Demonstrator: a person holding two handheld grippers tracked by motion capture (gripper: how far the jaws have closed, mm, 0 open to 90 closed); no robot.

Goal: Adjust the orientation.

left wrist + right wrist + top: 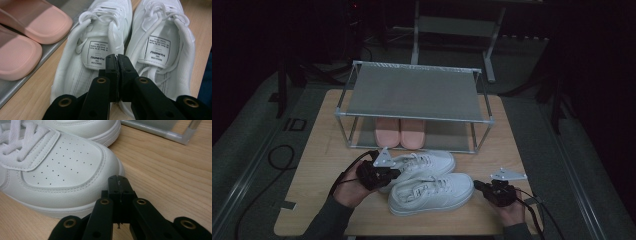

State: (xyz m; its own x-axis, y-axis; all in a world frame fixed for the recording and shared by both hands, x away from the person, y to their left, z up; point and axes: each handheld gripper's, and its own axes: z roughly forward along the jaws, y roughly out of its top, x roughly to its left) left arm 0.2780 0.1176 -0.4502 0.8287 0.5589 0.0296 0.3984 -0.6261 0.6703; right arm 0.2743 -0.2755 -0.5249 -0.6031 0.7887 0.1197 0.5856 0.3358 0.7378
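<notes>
Two white lace-up sneakers lie side by side on the wooden table [322,150], toes to the right. The far sneaker [424,162] [72,67] sits closer to the rack, the near sneaker [432,194] [165,50] [62,170] closer to me. My left gripper [393,174] [117,58] is shut with nothing in it, hovering over the heel ends between the two shoe openings. My right gripper [478,185] [119,180] is also shut and holds nothing, sitting just off the near sneaker's toe cap, low over the wood.
A two-tier metal shoe rack [414,92] [160,130] stands behind the sneakers; its top shelf is bare. A pair of pink slippers [400,132] [27,37] rests on the lower shelf. Cables trail off the table's left and right. The surroundings are dark.
</notes>
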